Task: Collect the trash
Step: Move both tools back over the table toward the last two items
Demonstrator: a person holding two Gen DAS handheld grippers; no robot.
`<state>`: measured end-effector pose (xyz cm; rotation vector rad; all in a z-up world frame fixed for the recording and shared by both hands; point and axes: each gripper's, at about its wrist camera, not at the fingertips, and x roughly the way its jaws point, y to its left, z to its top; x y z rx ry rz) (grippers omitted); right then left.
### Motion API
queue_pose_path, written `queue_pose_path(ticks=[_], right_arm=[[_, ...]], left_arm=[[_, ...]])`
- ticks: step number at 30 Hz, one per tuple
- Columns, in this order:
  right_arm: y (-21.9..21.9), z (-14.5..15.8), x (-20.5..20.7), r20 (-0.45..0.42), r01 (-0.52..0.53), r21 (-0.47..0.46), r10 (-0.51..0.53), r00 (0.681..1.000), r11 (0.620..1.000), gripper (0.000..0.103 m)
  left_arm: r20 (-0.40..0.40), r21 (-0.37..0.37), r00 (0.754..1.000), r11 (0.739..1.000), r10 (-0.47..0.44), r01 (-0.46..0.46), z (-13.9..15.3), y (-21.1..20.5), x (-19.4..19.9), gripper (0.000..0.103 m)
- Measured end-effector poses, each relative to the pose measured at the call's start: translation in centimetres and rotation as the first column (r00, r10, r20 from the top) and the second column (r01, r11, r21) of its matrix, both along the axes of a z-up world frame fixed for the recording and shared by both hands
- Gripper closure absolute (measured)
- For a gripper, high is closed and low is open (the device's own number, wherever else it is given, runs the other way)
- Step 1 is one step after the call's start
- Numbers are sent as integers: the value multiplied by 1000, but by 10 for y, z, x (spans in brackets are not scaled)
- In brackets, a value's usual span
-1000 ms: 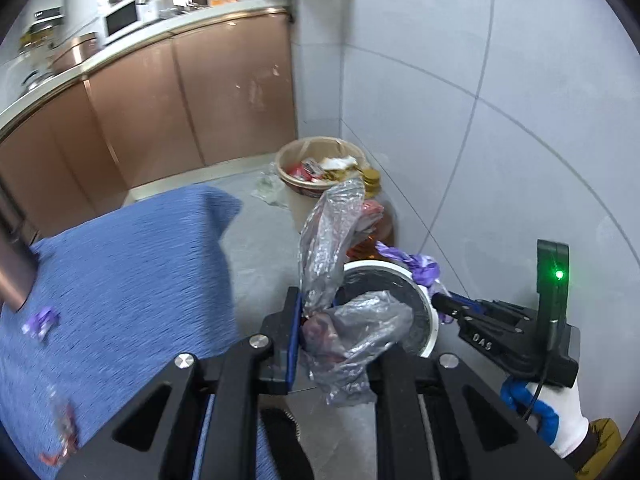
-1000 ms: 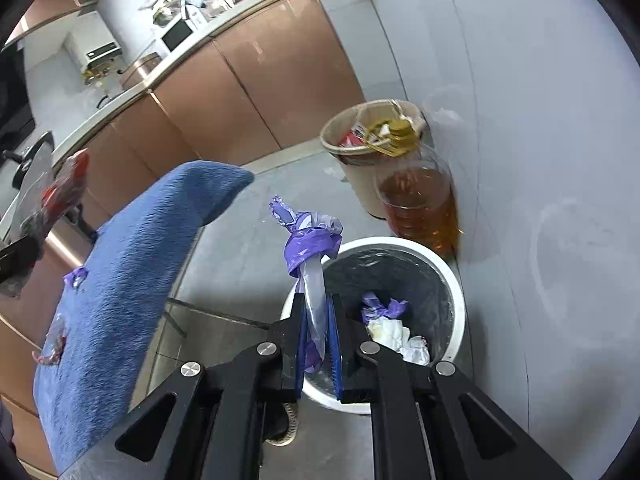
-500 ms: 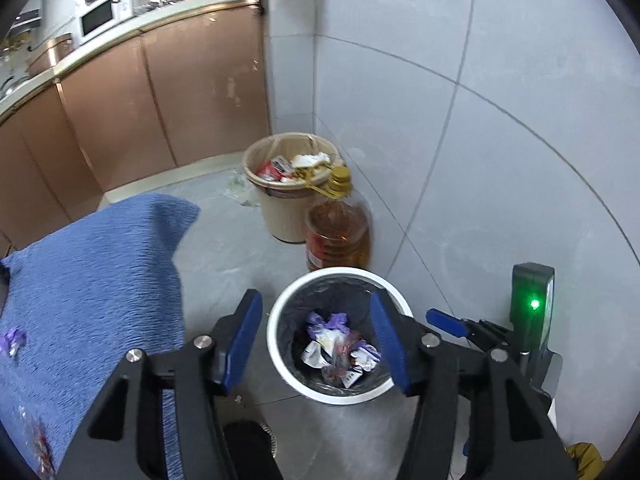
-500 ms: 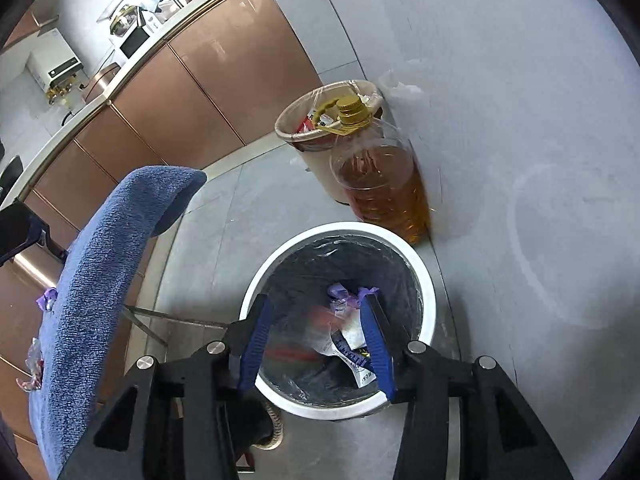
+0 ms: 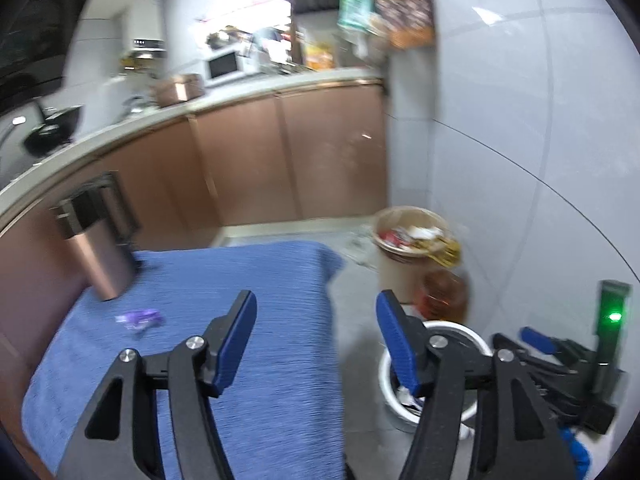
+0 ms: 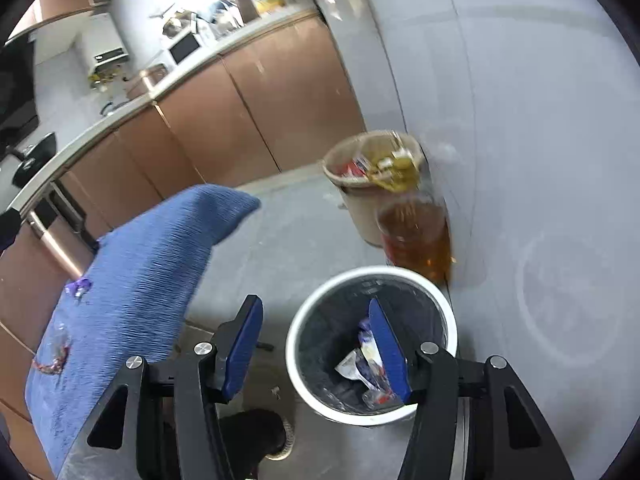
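Kitchen cabinets run behind a blue-clothed surface (image 5: 248, 320), with a white bin (image 6: 372, 344) on the grey floor by the wall. Both tools have just been opening and nothing sits between their pads: the left tool (image 5: 316, 340) stands wide apart over the cloth's edge, the right tool (image 6: 316, 344) stands apart with its right pad over the bin mouth. Dropped wrappers (image 6: 368, 364) lie inside the bin, below the right tool. More trash waits on the cloth: a purple wrapper (image 5: 138, 318) ahead and left of the left tool, and a clear scrap with red (image 6: 54, 356) far left of the right tool.

Risks from here, as I judge them: thin, flat wrappers may slip from the pads or drag the cloth into a fold. A steel canister (image 5: 100, 248) stands just beyond the purple wrapper, so a hasty reach could knock it. An oil jug (image 6: 416, 236) stands just beside the bin, and a low swing back might tip it.
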<state>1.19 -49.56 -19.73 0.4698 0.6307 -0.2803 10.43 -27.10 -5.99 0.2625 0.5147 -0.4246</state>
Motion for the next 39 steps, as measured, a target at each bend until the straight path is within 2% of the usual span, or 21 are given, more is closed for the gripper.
queue_pose_path(ticks=[6,17,24,31,35,39], right_arm=[[31,44,-7,66,-42,-85,48,997,996,45],[98,112,-19,170,-135,-221,174,970,966,34],[140,134,-15,187,-210,-271,265,946,939,31],[175,148,-4,184,-282,-306,347,920,909,30],[187,151,7,177,-309,-316,376,910,897,28],[197,149,26,160,-342,-317,406,900,885,27]], left_arm=[[53,-26,992,993,114,-112,19,52,-12,41],[87,-85,972,974,218,-211,30,127,-37,37],[111,-117,942,946,316,-303,38,179,-49,36],[90,-158,922,920,376,-359,39,220,-50,36],[65,-167,917,910,395,-380,33,234,-42,36],[29,-154,920,911,391,-382,20,240,-25,35]])
